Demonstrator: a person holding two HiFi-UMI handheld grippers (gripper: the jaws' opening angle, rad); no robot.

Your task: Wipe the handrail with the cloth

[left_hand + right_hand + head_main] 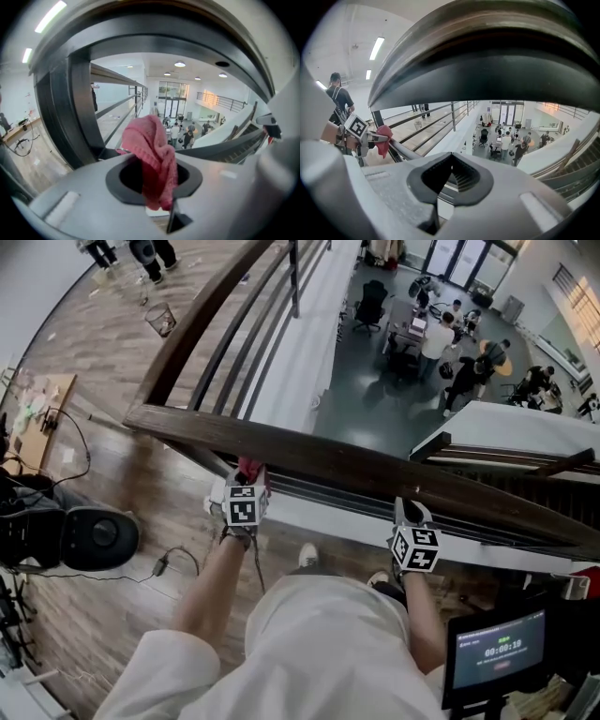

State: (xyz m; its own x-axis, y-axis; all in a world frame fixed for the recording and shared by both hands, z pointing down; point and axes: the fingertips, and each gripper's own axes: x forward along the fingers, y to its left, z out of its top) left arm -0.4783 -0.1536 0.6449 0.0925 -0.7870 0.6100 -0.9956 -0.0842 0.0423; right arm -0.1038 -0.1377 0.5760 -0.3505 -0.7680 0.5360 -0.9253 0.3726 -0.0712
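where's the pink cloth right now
The pink cloth is pinched in the left gripper, left of centre in the head view, at the near edge of the dark wooden handrail, not far from its corner.

Left gripper (249, 480), right gripper (410, 515): pale grey moulded bodies, dark grey lining round jaws. Left cube (243, 507), right cube (416, 549): white faces, black square markers. Thin dark cord (255, 563) trails off left gripper. Person wears loose cream-white clothing (328, 643), wide short sleeve (155, 676), white shoes (307, 556).
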